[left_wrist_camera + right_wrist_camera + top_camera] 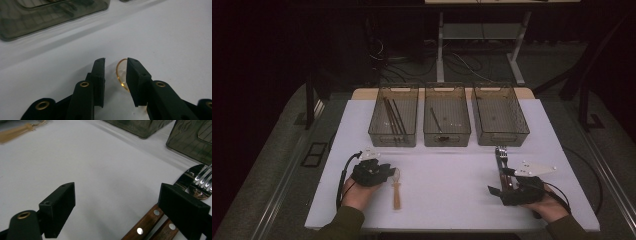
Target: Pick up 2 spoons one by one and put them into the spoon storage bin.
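White table (pixel 452 195), dark room behind; three mesh bins (pixel 447 122) along the far edge. Left gripper (pixel 115 71) low over the table, jaws parted a little and gripping nothing; clear amber spoon (pixel 121 75) lies just past their tips, its wooden handle trailing toward the person. Right gripper (pixel 120 202) gapes wide, empty; wood-handled knife and fork (pixel 150 220) lie beside one jaw.

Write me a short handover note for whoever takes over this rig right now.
Left claw: open, jaws a little apart over the spoon bowl, not pressing it.
Right claw: open wide, holding nothing, beside the knife and fork.
Done: the left bin holds several sticks, the middle bin one.
Left: spoon, knife and fork lie on the table; the right bin looks empty.
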{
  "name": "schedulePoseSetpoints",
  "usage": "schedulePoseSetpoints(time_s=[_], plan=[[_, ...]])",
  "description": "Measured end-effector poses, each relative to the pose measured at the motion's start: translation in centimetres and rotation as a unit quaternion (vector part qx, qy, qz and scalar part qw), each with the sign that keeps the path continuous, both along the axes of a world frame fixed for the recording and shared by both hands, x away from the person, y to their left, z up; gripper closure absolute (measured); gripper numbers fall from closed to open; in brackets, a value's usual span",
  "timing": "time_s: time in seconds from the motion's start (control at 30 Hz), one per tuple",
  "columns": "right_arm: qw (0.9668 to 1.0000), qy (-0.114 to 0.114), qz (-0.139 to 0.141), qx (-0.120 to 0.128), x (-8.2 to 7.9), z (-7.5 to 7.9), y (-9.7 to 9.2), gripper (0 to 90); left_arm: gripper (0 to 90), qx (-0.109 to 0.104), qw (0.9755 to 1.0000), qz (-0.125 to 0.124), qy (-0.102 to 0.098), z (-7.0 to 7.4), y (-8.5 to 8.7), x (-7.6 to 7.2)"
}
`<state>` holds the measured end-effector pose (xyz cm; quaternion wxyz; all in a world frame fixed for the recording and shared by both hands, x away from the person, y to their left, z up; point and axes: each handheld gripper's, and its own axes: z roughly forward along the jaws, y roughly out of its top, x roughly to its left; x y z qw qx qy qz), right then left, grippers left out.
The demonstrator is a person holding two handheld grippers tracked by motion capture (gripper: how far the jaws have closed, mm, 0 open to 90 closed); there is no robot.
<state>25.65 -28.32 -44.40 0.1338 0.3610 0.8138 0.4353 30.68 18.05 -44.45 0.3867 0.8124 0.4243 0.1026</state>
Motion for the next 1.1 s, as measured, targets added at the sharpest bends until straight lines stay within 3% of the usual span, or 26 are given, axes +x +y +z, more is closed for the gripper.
schedulePoseSetpoints(time_s=[0.17,0.3,0.47,0.6,0.73,1.1], plan=[[1.0000,0.001,0.002,-0.001,0.0,0.0,0.0,14.2,68.6,-0.005,0.9998,-0.018,0.013,-0.5,-0.6,0.4],[1.0000,0.002,0.004,-0.002,0.0,-0.1,0.1,14.2,75.6,-0.010,0.9993,-0.030,0.020,-0.6,-0.7,0.4],[1.0000,0.001,0.006,-0.003,0.0,-0.1,0.1,14.2,80.7,-0.029,0.9988,-0.024,0.031,-0.6,-0.8,0.6],[1.0000,0.001,0.006,-0.003,0.0,-0.1,0.1,14.2,82.7,-0.022,0.9991,-0.028,0.024,-0.2,-1.0,0.5],[1.0000,0.001,0.006,-0.003,0.0,-0.1,0.1,14.2,84.0,-0.040,0.9988,-0.026,0.013,0.3,-0.9,0.3],[1.0000,0.001,0.007,-0.001,0.0,-0.1,0.1,14.2,84.1,-0.045,0.9983,-0.027,-0.025,1.3,-0.5,-0.2]])
